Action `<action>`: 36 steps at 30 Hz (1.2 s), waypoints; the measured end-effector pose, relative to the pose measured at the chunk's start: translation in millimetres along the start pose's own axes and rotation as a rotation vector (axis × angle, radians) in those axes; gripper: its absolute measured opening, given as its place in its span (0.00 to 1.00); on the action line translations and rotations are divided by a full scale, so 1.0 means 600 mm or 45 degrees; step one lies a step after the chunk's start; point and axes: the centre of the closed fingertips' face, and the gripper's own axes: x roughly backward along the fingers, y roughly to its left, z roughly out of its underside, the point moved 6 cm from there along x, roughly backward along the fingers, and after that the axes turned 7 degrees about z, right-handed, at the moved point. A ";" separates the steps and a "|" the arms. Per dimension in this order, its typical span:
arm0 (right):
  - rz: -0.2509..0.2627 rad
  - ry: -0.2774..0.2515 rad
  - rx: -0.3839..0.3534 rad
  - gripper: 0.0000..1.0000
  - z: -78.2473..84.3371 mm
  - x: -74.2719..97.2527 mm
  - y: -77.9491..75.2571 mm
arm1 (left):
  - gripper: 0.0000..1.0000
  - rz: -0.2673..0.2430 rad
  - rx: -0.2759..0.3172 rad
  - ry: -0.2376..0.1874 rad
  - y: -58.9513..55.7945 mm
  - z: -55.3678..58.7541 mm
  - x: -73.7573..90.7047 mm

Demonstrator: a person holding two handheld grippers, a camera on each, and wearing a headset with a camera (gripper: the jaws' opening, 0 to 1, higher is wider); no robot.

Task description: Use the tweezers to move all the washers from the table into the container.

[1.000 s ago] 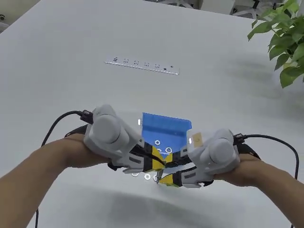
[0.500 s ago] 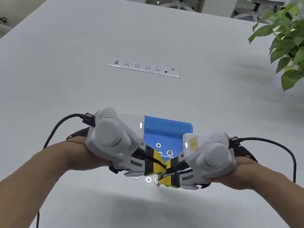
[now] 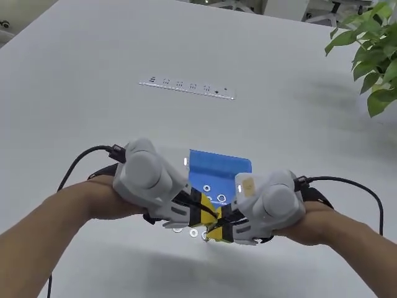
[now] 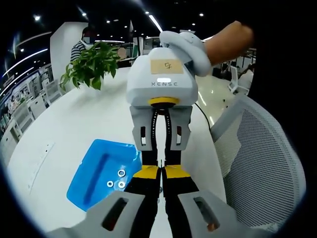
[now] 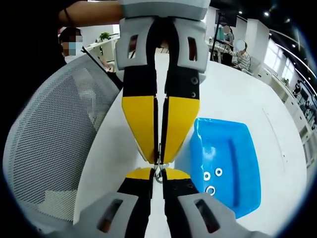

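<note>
Lower centre of the head view: your left claw [image 5: 158, 159] and right claw [image 4: 159, 163] meet tip to tip, and both are closed. A small metal piece [image 5: 158, 173] sits where the tips touch. It is probably the tweezers, but it is too small to confirm, and I cannot tell which claw holds it.

Three loose washers [image 3: 193, 233] lie on the table [image 3: 74, 74], just below and left of the claw tips. The blue container [image 3: 223, 166] stands just above them, with washers already inside [image 3: 221, 198].

Recommendation: settle the metal piece firmly in one claw before you let go with the other. Keep both wrists low and still, because a slip here would likely scatter the loose washers. Approach each washer from the near side so that the container stays in sight.

Against the earlier head view, the right claw's body sits slightly further left, closer to the left one. The loose washers and the container are unmoved.

Further up the frame lie a power strip [image 3: 186, 87] and, at the upper right, a plant [image 3: 372, 56].
</note>
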 end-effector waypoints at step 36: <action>-0.006 0.037 -0.027 0.06 -0.002 -0.001 -0.002 | 0.22 -0.040 0.078 -0.055 -0.004 -0.011 0.015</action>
